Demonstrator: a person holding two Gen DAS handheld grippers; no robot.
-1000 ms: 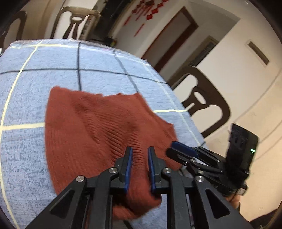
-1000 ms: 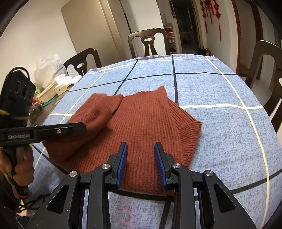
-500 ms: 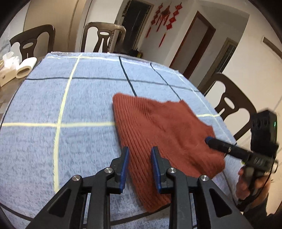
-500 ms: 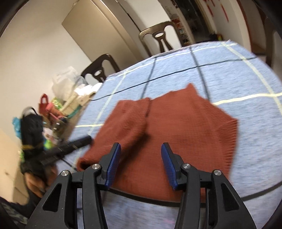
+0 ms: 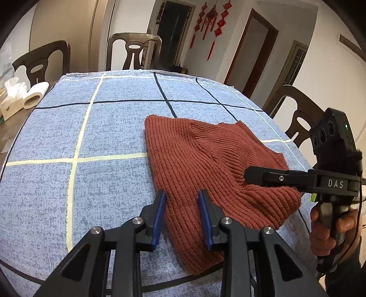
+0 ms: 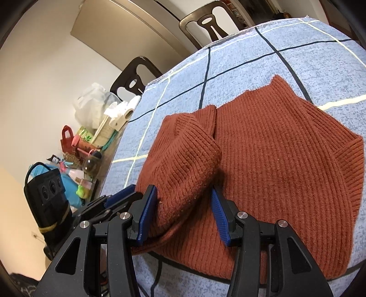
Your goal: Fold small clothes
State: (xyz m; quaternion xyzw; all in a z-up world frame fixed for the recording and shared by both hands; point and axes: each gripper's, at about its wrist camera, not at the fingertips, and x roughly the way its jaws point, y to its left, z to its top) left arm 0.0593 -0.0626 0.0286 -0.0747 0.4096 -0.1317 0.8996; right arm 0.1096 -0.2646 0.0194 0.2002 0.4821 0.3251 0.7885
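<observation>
We've got the rust sweater (image 5: 205, 164) flat on the table (image 5: 91, 137), both tools spread wide: left tool (image 5: 181, 198) over its hem, right tool (image 6: 184, 192) straddling the folded-over sleeve (image 6: 183, 157).

The only writing that can be read is "DAS", in 3 pale capital letters on the black side of the right gripper (image 5: 249, 176), seen from the left wrist camera at about 3 o'clock in the picture, just ahead of its handle. The red hanging ornaments (image 5: 213, 21) on the far wall, at about 1 o'clock, carry no characters that can be made out. The packages (image 6: 89, 137) beside the table in the right wrist view are too small to read.
</observation>
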